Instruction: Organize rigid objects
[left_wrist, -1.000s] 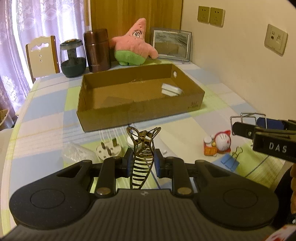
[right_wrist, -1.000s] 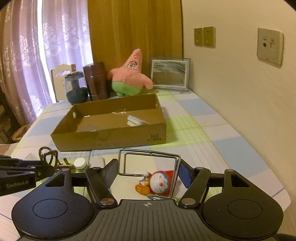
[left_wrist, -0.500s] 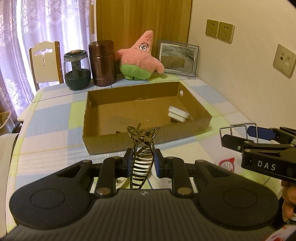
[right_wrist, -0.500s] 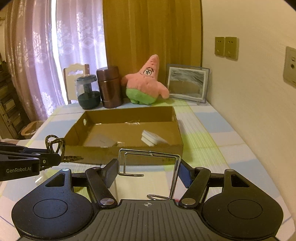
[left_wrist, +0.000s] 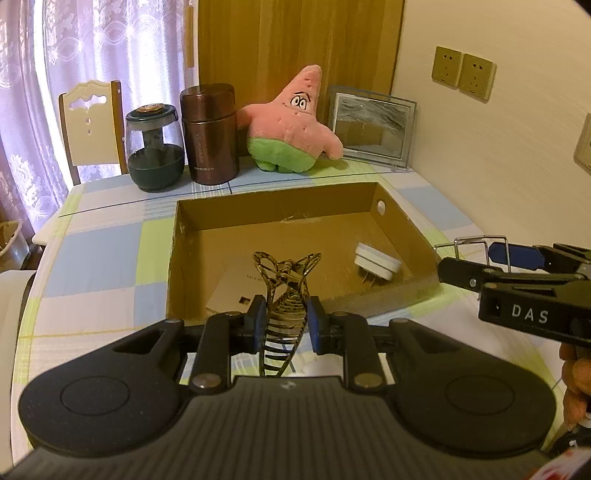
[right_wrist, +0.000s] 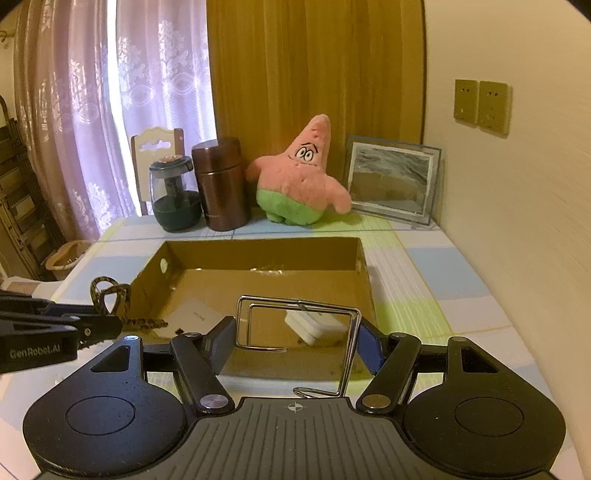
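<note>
Carrying two items toward the open brown cardboard box (left_wrist: 295, 221) is the step in hand: both grippers hover at its near wall, neither load released yet. The left gripper (left_wrist: 283, 321) has its fingers clenched on a tortoiseshell-patterned hair claw clip (left_wrist: 284, 295), slim and ribbed with looped tips, held upright above the box's near edge. The right gripper (right_wrist: 295, 341) grasps a bent silver wire clip (right_wrist: 295, 325), a rectangular frame spanning the gap between its fingers (right_wrist: 369, 349), poised over the near right part of the box.

Inside lie a white plug adapter (left_wrist: 376, 262) at the right and a pale card (left_wrist: 236, 291) near the front. Judging by this, the next move calls for lowering each piece past the wall onto bare cardboard floor, then letting go, keeping the springy wire from snagging. The box sits mid-desk on the checked cloth (left_wrist: 103, 251).
</note>
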